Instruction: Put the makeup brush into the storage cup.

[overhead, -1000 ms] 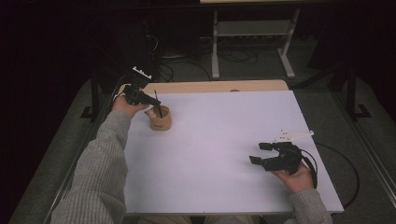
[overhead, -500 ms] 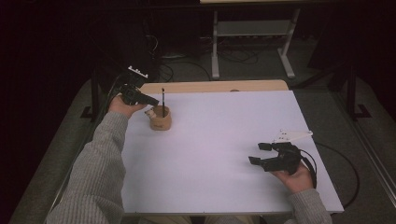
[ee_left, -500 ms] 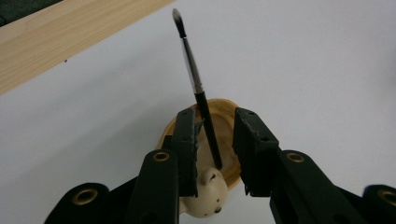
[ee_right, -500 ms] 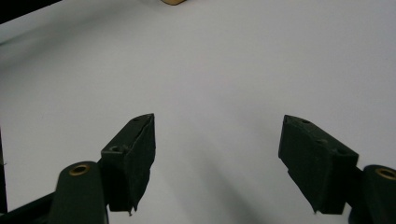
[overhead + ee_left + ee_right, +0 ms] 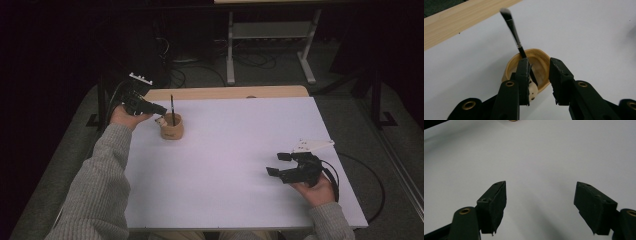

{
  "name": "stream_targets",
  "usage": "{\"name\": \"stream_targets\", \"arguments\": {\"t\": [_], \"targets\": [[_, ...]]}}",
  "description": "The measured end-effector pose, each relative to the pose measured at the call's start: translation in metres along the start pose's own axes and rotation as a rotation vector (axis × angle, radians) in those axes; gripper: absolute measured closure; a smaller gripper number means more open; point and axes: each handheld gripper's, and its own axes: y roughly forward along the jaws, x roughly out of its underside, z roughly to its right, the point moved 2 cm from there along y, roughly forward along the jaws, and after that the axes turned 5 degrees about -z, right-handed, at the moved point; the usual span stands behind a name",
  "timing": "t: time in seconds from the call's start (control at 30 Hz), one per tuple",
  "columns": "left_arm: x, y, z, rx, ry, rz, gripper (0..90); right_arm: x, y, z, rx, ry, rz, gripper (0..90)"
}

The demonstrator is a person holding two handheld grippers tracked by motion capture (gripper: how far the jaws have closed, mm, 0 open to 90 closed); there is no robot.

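— What is the person wearing?
— A grey ribbed knit sweater (image 5: 95,185). Each hand-held gripper, left (image 5: 159,109) and right (image 5: 277,164), is black with brass-ringed screw holes, a pale plate (image 5: 311,145) on top and a black cable (image 5: 332,175).

Tan wooden round cup (image 5: 171,131), slim black brush (image 5: 172,109) with pale tip, white desk (image 5: 235,150) edged in light wood, black grippers, grey knit sleeves (image 5: 100,185)

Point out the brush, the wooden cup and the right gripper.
brush (image 5: 514,33): left gripper view, on its dark handle above the cup.
wooden cup (image 5: 172,133): high view, on its outer wall.
right gripper (image 5: 278,164): high view, midway between its open fingertips.
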Motion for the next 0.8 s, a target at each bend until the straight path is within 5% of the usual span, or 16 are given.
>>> {"name": "stream_targets", "arguments": {"t": [0.8], "targets": [[0.014, -0.009, 0.015, 0.012, 0.013, 0.036, 63.0, 0.001, 0.003, -0.001, 0.03, -0.005, -0.014, 24.5]]}}
